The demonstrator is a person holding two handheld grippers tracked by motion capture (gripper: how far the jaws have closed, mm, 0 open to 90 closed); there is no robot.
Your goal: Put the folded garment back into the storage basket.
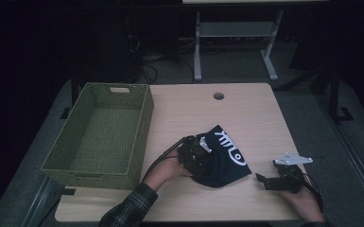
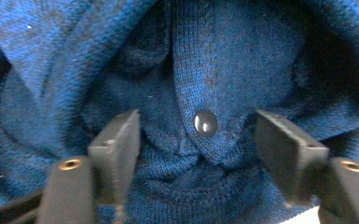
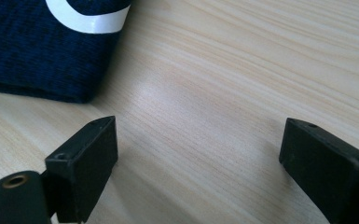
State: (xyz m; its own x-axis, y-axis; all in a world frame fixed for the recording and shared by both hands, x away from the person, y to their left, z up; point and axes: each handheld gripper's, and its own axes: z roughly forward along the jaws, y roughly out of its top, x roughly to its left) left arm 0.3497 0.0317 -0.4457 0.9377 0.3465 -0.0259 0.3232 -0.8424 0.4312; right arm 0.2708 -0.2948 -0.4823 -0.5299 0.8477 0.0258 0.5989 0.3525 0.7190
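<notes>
A dark blue knit garment (image 1: 224,158) with a white print lies bunched at the middle of the wooden table (image 1: 246,113). My left gripper (image 1: 206,158) is pushed into its left side. In the left gripper view its jaws (image 2: 196,140) stand apart around a fold of the knit (image 2: 242,60) that carries a dark snap button (image 2: 205,122), and the pads do not visibly squeeze it. My right gripper (image 1: 261,179) rests low to the right of the garment. It is open (image 3: 198,154) over bare wood, with the garment's corner (image 3: 37,56) and white print (image 3: 88,18) just beyond its left jaw.
A green woven basket (image 1: 142,123) with nothing in it stands at the table's left side. A round cable hole (image 1: 218,96) sits near the far edge. Beyond the table are desk legs (image 1: 197,52) and cables on the floor.
</notes>
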